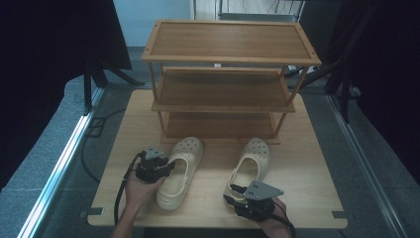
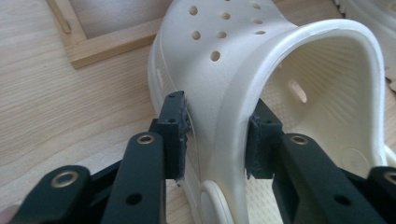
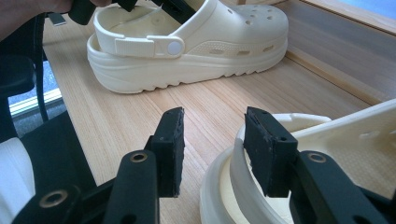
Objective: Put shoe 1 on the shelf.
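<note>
Two cream clogs stand on the wooden table (image 1: 308, 174) in front of a shoe rack. My left gripper (image 1: 166, 168) (image 2: 218, 137) is shut on the left clog (image 1: 181, 174) (image 2: 233, 60): one pad is outside the side wall by the opening, the other inside. My right gripper (image 1: 234, 189) (image 3: 214, 140) is open at the heel of the right clog (image 1: 253, 161) (image 3: 327, 140). Its right pad (image 3: 266, 149) hangs over the heel rim, while its left pad (image 3: 170, 144) stands apart on the outside. The right gripper view shows the left clog (image 3: 196, 42) side-on.
A three-tier wooden shoe rack (image 1: 223, 84) (image 2: 107, 44) (image 3: 336, 46) stands at the back of the table, its shelves bare. Cables trail from both grippers toward the front edge. Dark curtains and stand legs flank the table on the floor.
</note>
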A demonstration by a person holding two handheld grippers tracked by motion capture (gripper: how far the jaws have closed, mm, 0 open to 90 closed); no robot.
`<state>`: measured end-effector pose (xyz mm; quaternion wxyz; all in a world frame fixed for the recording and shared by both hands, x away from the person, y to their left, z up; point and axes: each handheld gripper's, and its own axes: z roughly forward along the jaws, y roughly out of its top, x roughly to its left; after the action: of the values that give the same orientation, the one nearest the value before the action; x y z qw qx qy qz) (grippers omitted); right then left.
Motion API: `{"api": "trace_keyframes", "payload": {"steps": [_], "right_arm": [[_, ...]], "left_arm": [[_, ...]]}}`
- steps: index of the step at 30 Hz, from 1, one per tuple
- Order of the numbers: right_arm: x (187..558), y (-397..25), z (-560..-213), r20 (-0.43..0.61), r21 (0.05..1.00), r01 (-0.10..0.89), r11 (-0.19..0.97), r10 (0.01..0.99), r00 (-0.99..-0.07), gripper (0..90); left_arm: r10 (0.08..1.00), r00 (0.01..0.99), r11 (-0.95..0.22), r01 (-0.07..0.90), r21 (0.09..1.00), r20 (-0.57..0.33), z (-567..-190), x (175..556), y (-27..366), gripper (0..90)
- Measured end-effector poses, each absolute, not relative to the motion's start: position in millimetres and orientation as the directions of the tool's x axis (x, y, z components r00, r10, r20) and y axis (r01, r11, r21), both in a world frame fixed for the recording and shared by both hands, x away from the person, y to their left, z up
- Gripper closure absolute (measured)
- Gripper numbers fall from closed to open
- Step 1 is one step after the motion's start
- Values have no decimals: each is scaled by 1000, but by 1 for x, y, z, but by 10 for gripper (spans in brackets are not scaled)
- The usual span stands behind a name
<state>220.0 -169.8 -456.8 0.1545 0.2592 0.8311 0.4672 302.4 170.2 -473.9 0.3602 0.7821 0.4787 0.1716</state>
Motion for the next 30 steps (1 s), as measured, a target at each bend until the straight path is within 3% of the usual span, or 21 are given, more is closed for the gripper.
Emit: {"api": "trace_keyframes", "payload": {"steps": [10, 23, 30], "right_arm": [[221, -169, -458, -21, 853, 287, 436, 578, -816, 576], [220, -170, -457, -19, 855, 287, 433, 578, -815, 576], [221, -171, -456, -16, 855, 288, 430, 579, -815, 576]], "left_arm": [[899, 436, -312, 585, 749, 34, -471, 297, 167, 803], [906, 422, -237, 565, 790, -30, -465, 300, 173, 829], [905, 425, -242, 541, 805, -14, -458, 307, 166, 827]]}}
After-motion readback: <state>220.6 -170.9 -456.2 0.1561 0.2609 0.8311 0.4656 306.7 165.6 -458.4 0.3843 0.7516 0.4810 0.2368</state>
